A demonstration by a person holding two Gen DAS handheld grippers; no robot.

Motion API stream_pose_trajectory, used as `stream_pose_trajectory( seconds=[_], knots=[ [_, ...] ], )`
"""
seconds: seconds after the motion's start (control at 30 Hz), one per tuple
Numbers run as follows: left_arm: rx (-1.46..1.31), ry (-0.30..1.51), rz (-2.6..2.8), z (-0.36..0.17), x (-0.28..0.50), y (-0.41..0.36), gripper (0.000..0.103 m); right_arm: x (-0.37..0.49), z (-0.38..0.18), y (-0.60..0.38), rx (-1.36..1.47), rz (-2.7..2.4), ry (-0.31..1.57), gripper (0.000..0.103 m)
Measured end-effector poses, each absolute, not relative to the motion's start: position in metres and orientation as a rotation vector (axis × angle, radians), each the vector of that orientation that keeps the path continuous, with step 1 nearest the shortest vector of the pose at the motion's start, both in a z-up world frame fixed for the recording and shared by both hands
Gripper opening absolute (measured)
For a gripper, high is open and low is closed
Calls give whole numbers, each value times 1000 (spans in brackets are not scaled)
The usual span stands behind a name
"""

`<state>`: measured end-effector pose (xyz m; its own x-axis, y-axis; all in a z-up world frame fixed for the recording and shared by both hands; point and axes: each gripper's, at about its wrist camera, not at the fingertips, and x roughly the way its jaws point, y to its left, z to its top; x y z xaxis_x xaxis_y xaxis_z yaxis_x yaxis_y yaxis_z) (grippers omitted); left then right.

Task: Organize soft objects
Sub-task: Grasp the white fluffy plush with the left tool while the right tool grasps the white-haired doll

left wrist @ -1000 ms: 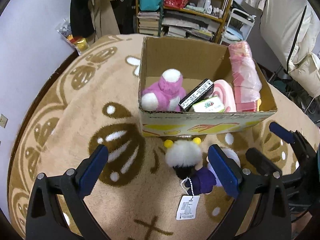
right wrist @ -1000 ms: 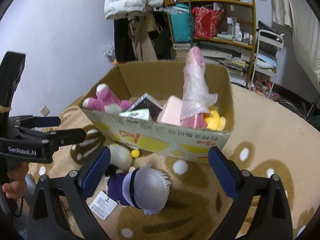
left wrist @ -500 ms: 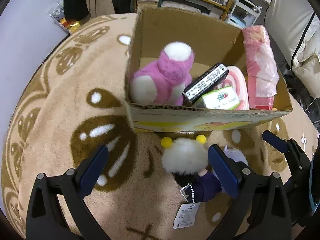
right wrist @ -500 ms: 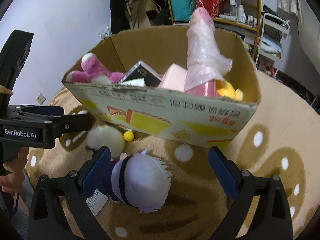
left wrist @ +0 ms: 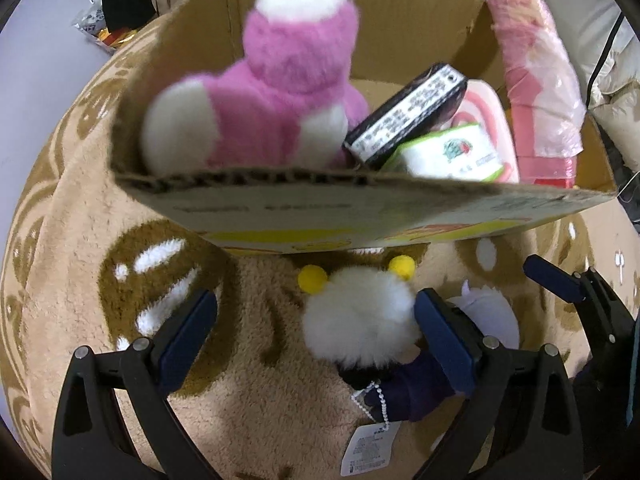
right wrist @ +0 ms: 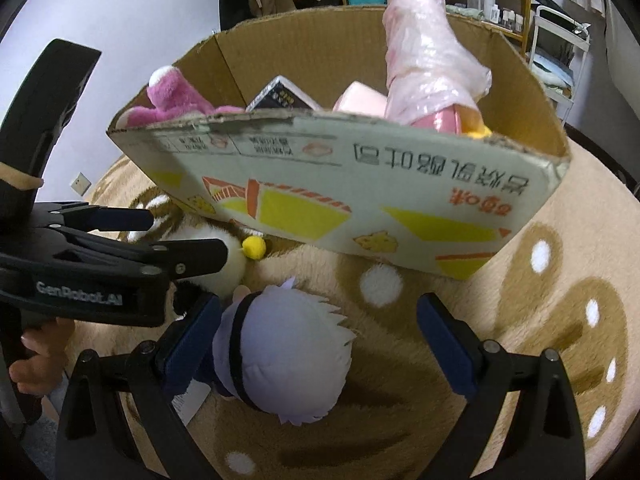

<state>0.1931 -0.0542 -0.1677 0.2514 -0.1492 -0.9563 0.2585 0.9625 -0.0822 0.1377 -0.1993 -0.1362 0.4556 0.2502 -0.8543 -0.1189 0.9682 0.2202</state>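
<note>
Two soft toys left on rug, just before cardboard box [left wrist: 360, 208]. Pink plush [left wrist: 272, 100] already inside. White pompom toy [left wrist: 356, 320] between spread fingers of my left gripper [left wrist: 316, 332]. White-haired doll [right wrist: 288, 356] between fingers of right gripper [right wrist: 320, 340], also wide apart. Nothing gripped yet.

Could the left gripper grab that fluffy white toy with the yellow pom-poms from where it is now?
Probably yes. The left gripper is open, and the fluffy white toy lies on the rug between its fingers, against the right one. The cardboard box overhangs just beyond, but nothing blocks the fingers closing.
</note>
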Motion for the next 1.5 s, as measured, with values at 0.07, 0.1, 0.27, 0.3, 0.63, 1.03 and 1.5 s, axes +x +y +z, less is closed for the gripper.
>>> stream_pose_trajectory(
  seconds=[0.07,0.1,0.27,0.3,0.63,1.03,1.5],
  knots=[
    [101,1298,-277,-172,194,-55,91,138,-138,-198,142,230,1082,102],
    [98,1306,-279,-174,194,-56,89,138,-139,-198,149,232,1085,102],
    [84,1328,-285,-181,193,-60,74,135,-142,-199,181,241,1108,102],
    [85,1325,-281,-181,193,-60,73,134,-142,-200,182,243,1110,102],
    [86,1324,-295,-186,183,-65,45,128,-148,-192,181,283,1166,99],
    [58,1316,-282,-175,166,-56,27,124,-144,-190,258,340,1165,63],
    [83,1221,-279,-145,133,-54,8,110,-103,-224,205,130,1020,62]
  ],
)
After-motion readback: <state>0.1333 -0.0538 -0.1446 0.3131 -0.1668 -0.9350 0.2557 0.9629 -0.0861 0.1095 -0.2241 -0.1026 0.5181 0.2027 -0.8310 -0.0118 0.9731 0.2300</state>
